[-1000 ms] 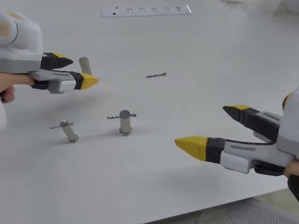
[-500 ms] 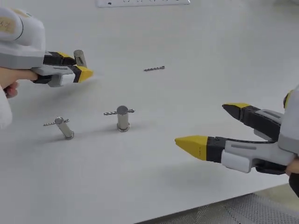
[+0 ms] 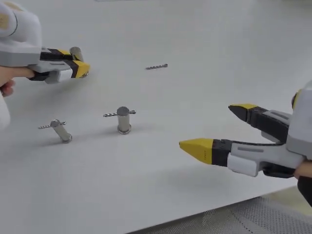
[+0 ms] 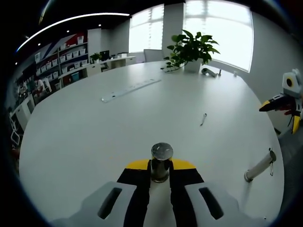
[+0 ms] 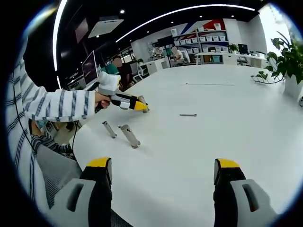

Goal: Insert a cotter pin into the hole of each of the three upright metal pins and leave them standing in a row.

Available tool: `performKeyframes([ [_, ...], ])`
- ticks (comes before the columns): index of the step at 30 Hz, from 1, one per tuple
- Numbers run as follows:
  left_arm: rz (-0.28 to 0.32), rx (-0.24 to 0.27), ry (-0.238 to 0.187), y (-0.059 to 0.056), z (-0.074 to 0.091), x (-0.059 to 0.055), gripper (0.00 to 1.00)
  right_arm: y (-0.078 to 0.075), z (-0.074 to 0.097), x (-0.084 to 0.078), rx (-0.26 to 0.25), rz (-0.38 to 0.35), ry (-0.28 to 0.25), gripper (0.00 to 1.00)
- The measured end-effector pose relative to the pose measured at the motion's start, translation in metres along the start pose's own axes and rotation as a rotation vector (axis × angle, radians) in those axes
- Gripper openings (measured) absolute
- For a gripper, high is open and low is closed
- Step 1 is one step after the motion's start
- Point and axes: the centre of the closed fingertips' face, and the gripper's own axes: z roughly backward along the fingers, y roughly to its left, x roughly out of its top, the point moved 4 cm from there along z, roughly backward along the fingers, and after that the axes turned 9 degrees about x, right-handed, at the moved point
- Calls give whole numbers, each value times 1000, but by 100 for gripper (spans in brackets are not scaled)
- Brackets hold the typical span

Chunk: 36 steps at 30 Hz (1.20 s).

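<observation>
- White table [image 3: 195, 29]: all the work sits on it. The pins lie toward its left half, in a loose line rather than a neat row.
- Right gripper [image 3: 205, 126]: hovers low over the near right of the table, jaws wide apart, nothing between them.
- Left gripper [image 3: 80, 62]: at the far left, jaws clamped on the third metal pin [image 4: 161, 158], one on each side of the shaft. No cotter pin is visible on it.
- Middle metal pin [image 3: 124, 119]: stands upright with a cotter pin [image 3: 112, 114] through its top. We count it done.
- Left metal pin [image 3: 60, 130]: also carries a cotter pin [image 3: 45, 127]. It looks tilted in the head view; we cannot tell whether it truly leans.
- Loose cotter pin [image 3: 156, 67]: lies flat on the table, well apart from both grippers.
- We judge two of three done. Left to do: fetch this pin, thread the held one, tidy the row.
</observation>
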Motion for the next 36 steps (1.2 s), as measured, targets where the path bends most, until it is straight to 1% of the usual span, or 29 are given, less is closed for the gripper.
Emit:
performKeyframes([
  [4,-2,-2,-7,1,-3,0,11,-1,1,-1,-2,-3,2,87],
  [6,-5,-4,-11,-2,-2,1,11,-1,0,-2,-1,-5,3,87],
  [8,-10,-9,-13,-3,-2,1,11,0,0,-1,0,-5,3,87],
  [10,-5,-21,-19,-1,-2,1,11,1,-1,0,6,-10,-9,88],
  [11,-10,-23,-22,-1,-2,1,10,1,-1,1,7,-12,-15,88],
  [12,-31,-21,-28,-1,-2,1,10,1,-1,2,7,-13,-17,88],
  [13,-33,-19,-25,-1,-2,1,10,0,-1,2,6,-12,-16,88],
  [14,-49,-15,-28,-1,-2,1,10,0,-1,2,5,-10,-11,88],
  [16,-52,-6,-26,-1,-2,1,10,0,-2,2,6,-8,-10,88],
  [21,-85,-1,-24,-3,0,2,9,1,-2,2,7,-7,-11,87],
  [22,-76,-3,-32,-8,4,6,9,1,-2,2,7,-7,-11,87],
  [23,-66,-7,-36,-9,5,8,9,1,-2,2,7,-6,-11,87],
  [24,-62,-12,-39,-13,9,12,9,1,-2,3,7,-6,-12,87],
  [26,-75,-16,-52,-15,13,17,9,0,-2,3,4,-5,-13,87],
  [29,-81,-18,-69,-20,23,27,9,1,-2,4,7,1,-14,87],
  [30,-86,-20,-74,-18,24,29,9,1,-2,4,7,3,-14,88],
  [32,-105,-26,-84,-21,31,35,9,3,-2,5,9,8,-19,88],
  [36,-123,-43,-109,-30,47,46,9,5,-2,8,16,16,-26,87],
])
